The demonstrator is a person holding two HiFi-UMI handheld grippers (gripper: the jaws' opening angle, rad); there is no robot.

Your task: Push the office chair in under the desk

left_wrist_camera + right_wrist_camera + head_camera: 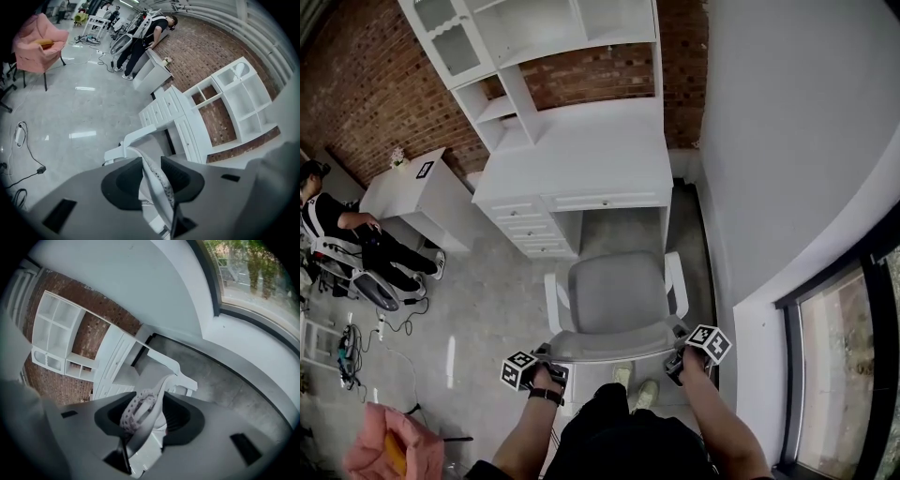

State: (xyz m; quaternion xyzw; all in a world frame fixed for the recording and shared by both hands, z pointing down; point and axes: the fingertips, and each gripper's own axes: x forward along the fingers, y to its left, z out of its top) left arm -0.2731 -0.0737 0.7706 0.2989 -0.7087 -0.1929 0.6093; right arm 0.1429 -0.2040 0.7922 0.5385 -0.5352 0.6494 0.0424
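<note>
The white office chair stands in front of the white desk, its seat facing the knee gap, still out on the floor. My left gripper is at the left end of the backrest's top rim, my right gripper at the right end. In the left gripper view the left gripper has both pads against the mesh backrest edge. The right gripper likewise has the curved backrest rim filling its jaws. The desk lies ahead of both.
A grey wall and a window run close along the right. A small white table and a seated person are at the left, with cables on the floor and a pink chair near me.
</note>
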